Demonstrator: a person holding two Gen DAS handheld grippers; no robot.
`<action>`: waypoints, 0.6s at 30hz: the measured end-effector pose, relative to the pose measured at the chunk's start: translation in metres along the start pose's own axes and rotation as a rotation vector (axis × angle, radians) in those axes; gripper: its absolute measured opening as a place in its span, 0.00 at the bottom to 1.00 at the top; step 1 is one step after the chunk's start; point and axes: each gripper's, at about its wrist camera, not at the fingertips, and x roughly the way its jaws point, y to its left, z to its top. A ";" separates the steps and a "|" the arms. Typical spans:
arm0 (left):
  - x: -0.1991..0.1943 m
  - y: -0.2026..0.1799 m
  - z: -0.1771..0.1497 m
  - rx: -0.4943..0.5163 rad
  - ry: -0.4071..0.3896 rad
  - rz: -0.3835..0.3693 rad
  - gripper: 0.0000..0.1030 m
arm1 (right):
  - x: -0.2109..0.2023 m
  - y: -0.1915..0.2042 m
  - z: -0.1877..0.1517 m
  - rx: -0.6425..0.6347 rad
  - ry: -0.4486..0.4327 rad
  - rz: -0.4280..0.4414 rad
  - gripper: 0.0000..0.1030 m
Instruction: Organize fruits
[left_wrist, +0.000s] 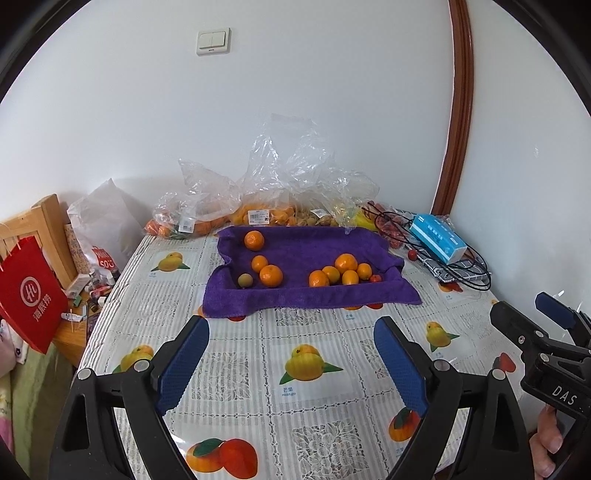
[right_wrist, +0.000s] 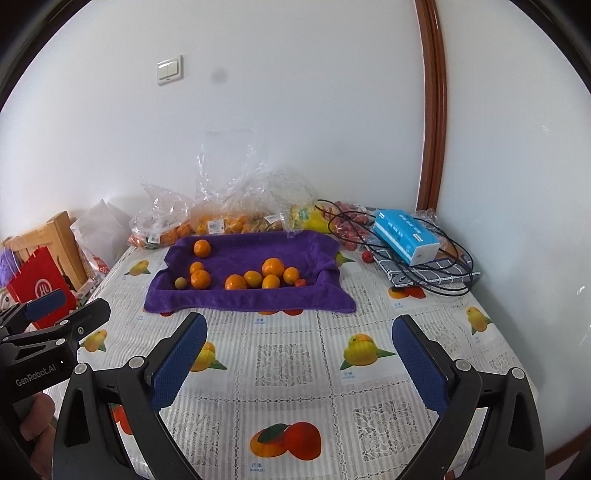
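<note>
A purple towel (left_wrist: 306, 291) (right_wrist: 251, 297) lies on the table with several oranges on it: a cluster (left_wrist: 338, 273) (right_wrist: 264, 277) at its right, a pair (left_wrist: 270, 276) (right_wrist: 200, 278) at its left and one (left_wrist: 254, 240) (right_wrist: 202, 248) at the back. A small greenish fruit (left_wrist: 245, 280) (right_wrist: 180, 283) and a small red fruit (left_wrist: 375, 278) (right_wrist: 300, 283) lie there too. My left gripper (left_wrist: 291, 332) is open and empty above the tablecloth, short of the towel. My right gripper (right_wrist: 299, 332) is open and empty likewise; it also shows in the left wrist view (left_wrist: 528, 314).
Clear plastic bags of fruit (left_wrist: 258, 210) (right_wrist: 221, 218) line the wall behind the towel. A blue tissue box (left_wrist: 437, 242) (right_wrist: 406, 236), black cables (right_wrist: 439, 273) and a small red fruit (right_wrist: 366, 256) sit at the back right. A red paper bag (left_wrist: 31, 295) and wooden chair (left_wrist: 48, 229) stand left of the table.
</note>
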 end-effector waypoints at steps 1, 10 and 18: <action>0.000 0.000 0.000 0.004 -0.002 0.002 0.88 | 0.000 -0.001 0.000 0.000 -0.001 0.000 0.97; -0.001 -0.001 0.000 -0.003 -0.010 0.000 0.88 | 0.001 -0.002 -0.001 0.001 0.005 0.003 0.97; -0.004 -0.002 -0.001 0.003 -0.020 0.006 0.88 | 0.004 -0.001 -0.003 0.008 0.011 0.002 0.97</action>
